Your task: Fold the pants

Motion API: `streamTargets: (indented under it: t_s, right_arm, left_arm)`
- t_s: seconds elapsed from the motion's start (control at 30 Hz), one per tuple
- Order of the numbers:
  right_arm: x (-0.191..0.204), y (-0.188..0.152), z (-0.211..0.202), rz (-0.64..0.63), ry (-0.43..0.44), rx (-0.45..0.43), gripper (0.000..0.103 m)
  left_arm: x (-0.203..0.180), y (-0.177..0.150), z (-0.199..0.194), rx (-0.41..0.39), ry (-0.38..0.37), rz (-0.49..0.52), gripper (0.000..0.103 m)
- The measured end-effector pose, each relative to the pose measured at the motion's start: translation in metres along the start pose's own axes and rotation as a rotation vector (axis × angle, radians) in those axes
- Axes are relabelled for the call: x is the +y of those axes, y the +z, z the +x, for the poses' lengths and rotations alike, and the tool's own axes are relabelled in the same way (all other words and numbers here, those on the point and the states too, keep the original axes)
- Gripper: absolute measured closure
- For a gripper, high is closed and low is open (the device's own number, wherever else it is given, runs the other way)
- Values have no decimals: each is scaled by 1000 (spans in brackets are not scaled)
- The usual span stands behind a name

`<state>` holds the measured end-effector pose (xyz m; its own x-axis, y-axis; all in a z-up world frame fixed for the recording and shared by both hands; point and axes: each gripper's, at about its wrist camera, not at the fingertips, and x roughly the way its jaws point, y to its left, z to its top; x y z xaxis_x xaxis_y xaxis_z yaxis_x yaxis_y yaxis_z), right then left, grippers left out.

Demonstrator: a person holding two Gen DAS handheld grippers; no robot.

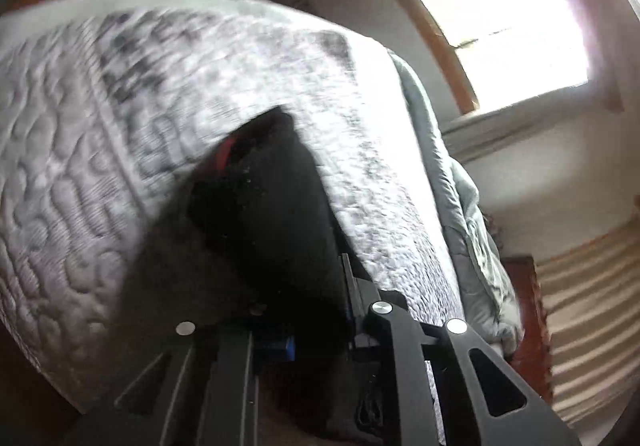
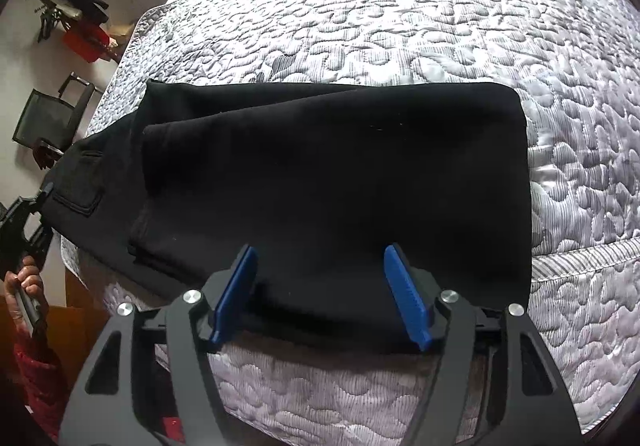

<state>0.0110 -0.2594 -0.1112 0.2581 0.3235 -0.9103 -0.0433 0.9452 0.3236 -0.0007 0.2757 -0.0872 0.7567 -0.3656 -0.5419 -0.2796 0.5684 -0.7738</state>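
Lying folded on the quilted bed [image 2: 400, 26], the black pants [image 2: 340, 174] already form a compact rectangle in the right wrist view, with a second layer sitting on top and a back pocket [image 2: 76, 186] showing at about 9 o'clock. That stacked lie suggests at least one fold is done, with the pocketed waist end spread flat toward the bed's edge.

The right gripper [image 2: 322, 286] hovers at 6 o'clock over the near hem, its jaws spread wide and nothing between the blue pads [image 2: 408, 298]. They straddle the cloth's edge rather than pinch it, which reads as either a release just made or a lining-up for a fresh grab; I cannot say which.

At 9 o'clock in that same view the left gripper [image 2: 24, 214] meets the waist end of the pants, held by the person's hand [image 2: 28, 280]. The left wrist view is blurred and tilted, with dark fabric [image 1: 272, 214] bunched directly ahead of the tool and covering the fingertips. The cloth seems to run into the jaws, but whether they are clamped on it I cannot tell.

Holding the waist end from the side would make sense for carrying it over the folded legs, while the other tool stays free to steady the stack.
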Motion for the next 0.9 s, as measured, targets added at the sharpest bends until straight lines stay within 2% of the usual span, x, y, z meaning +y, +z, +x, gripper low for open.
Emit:
streamTargets:
  t_s: [0.23,0.37,0.57,0.77,0.9]
  right_arm:
    - [-7,-2,-7,34,21,-14,37]
    - [-13,-3,-10,56,39,-25,37]
    - [-20,-4,-12,75,68,-37,37]
    - [-26,-5,-13,89,90,-44,37]
    - [-27,-4,-13,95,97,-44,37]
  left_arm:
    - [-95,-31,12,11,-37,336,87]
    - [-142,-69,31,84,-75,518,87]
    - [-176,-133,64,241,-82,727,87]
    - [-180,-186,97,416,-61,821,87]
    - [-172,-209,106,540,-57,814,79]
